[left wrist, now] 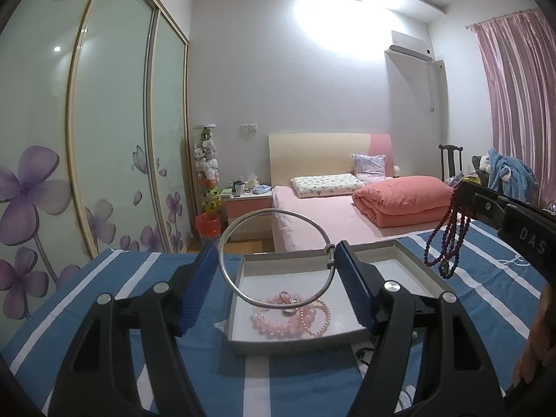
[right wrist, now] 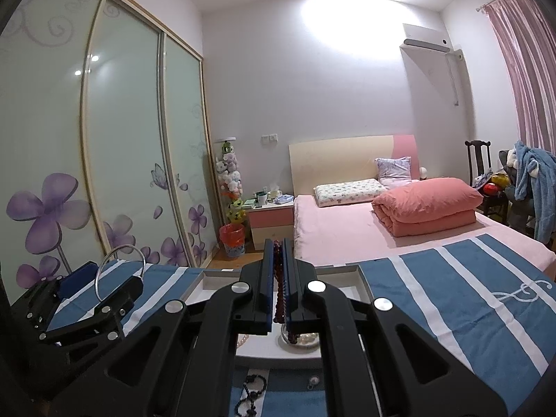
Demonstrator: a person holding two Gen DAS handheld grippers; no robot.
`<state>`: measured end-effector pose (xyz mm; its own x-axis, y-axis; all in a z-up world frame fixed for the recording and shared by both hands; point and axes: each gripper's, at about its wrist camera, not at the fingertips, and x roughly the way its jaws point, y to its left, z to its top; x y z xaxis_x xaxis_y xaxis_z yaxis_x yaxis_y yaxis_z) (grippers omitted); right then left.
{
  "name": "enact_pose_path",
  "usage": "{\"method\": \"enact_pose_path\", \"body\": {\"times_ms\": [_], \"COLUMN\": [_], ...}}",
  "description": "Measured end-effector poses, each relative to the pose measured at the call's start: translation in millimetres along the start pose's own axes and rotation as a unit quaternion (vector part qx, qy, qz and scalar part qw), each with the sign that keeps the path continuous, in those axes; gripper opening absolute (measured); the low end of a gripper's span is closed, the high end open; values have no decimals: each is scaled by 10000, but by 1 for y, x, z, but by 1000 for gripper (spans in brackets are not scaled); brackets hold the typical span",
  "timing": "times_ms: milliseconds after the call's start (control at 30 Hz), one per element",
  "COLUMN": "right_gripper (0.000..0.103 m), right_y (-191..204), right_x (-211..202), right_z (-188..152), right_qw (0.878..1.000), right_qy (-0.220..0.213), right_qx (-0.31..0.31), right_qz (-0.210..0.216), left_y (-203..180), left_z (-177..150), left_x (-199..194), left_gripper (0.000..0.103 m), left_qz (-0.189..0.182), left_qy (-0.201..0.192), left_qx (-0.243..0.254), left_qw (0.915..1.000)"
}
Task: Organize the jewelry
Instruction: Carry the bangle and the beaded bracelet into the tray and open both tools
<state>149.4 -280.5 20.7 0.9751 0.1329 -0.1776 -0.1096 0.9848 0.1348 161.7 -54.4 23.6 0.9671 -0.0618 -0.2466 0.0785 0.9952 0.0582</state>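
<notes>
Silver bangle pinched in my left gripper hangs directly over the tray, nearer than my right gripper, pressed together on dark beads.

wardrobe: sliding doors, purple flower print
bed: folded pink quilt, two pillows
nightstand: cluttered
curtain: pink
chair: clothes beside it

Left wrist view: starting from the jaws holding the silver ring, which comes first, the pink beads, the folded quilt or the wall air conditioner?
1. Pink bead bracelets, in the tray just below.
2. Folded coral quilt, on the bed, right.
3. Air conditioner, high on the far wall.
</notes>
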Motion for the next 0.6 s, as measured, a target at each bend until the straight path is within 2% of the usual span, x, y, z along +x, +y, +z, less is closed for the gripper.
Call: {"method": "enact_pose_path", "body": {"times_ms": [233,600], "right_gripper": [5,5], "right_y": [-7,-22], "right_x": [31,102], "right_z": [2,-14], "right_qw": [9995,9922], "right_qy": [247,1107], "right_qx": [146,562], "right_qz": [90,146], "left_y": [3,-1], "left_z": [5,-2], "left_x": [37,104], "left_gripper": [68,68], "left_qz": [-48,-238], "left_qy": [186,755], "left_qx": [-59,-168], "left_qw": [9998,9967]}}
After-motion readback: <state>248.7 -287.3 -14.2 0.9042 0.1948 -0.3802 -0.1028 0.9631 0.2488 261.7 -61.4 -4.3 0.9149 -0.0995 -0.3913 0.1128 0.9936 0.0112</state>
